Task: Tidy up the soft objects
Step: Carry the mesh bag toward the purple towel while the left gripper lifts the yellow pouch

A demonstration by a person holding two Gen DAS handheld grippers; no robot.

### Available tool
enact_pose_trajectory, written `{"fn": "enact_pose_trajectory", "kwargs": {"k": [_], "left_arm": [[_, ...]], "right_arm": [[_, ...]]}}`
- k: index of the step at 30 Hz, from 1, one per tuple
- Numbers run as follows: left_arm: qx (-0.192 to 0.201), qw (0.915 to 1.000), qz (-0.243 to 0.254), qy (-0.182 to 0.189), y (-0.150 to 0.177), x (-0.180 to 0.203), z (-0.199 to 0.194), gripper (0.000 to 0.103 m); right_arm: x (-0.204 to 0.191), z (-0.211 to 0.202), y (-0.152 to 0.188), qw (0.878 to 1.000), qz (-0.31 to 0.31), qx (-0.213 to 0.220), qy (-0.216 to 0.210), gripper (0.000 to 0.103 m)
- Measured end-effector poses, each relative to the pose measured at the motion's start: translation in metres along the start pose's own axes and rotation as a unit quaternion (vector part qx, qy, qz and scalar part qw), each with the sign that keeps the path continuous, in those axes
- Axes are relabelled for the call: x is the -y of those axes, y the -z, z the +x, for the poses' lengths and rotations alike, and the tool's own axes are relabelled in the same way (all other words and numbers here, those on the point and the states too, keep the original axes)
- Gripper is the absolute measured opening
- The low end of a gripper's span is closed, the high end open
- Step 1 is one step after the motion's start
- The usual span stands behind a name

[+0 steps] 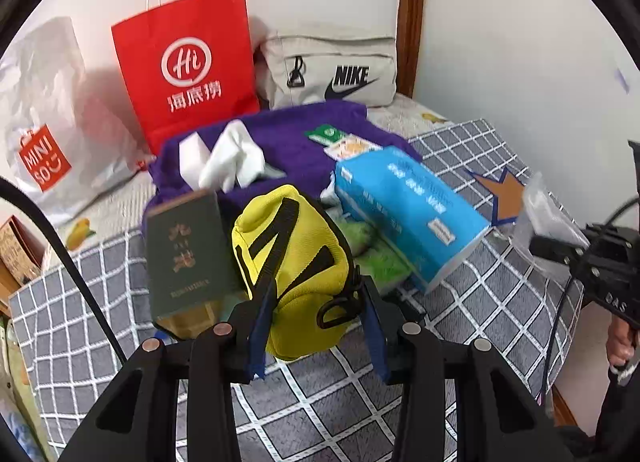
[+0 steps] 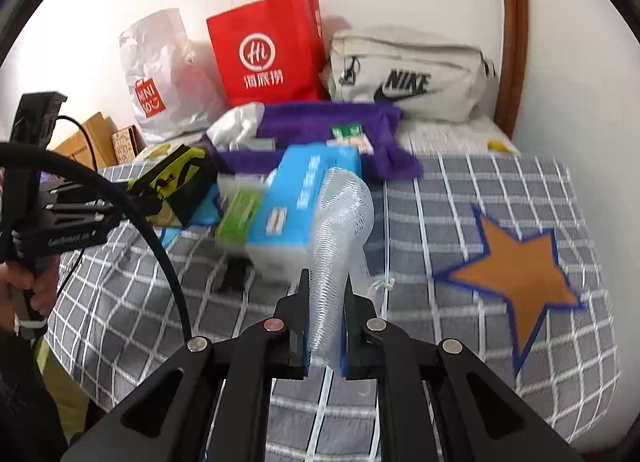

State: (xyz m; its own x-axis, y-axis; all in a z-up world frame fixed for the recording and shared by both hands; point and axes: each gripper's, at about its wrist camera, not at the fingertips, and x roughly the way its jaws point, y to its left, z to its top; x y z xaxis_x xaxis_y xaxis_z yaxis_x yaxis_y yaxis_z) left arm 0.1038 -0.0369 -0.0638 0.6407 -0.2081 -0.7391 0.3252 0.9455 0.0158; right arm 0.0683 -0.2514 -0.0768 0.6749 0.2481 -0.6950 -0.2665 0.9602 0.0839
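Note:
My left gripper is shut on a yellow pouch with black straps and holds it above the checked blanket. The pouch also shows in the right wrist view. My right gripper is shut on a clear bubble-wrap sleeve, which stands up between the fingers. Behind lie a blue tissue box, a green packet, a purple towel, white crumpled tissue and a dark green booklet.
A red paper bag, a white Miniso plastic bag and a beige Nike bag stand against the wall. An orange star patch marks the blanket. Cardboard boxes sit at the left edge.

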Motion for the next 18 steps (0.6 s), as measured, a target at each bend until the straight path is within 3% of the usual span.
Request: {"fn": "enact_pose_trajectory", "kwargs": {"k": [7, 10, 18], "left_arm": [[0.022, 0.9998, -0.004, 0.003, -0.02, -0.012, -0.02, 0.04], [0.029, 0.9995, -0.012, -0.001, -0.031, -0.024, -0.023, 0.039], [0.021, 0.999, -0.035, -0.02, -0.062, -0.061, -0.003, 0.04]], "right_arm": [[-0.009, 0.012, -0.05, 0.999, -0.028, 0.017, -0.016, 0.01], [-0.011, 0.024, -0.074, 0.998, -0.036, 0.016, -0.045, 0.01], [-0.004, 0.078, -0.129, 0.997, -0.039, -0.005, -0.064, 0.01]]}}
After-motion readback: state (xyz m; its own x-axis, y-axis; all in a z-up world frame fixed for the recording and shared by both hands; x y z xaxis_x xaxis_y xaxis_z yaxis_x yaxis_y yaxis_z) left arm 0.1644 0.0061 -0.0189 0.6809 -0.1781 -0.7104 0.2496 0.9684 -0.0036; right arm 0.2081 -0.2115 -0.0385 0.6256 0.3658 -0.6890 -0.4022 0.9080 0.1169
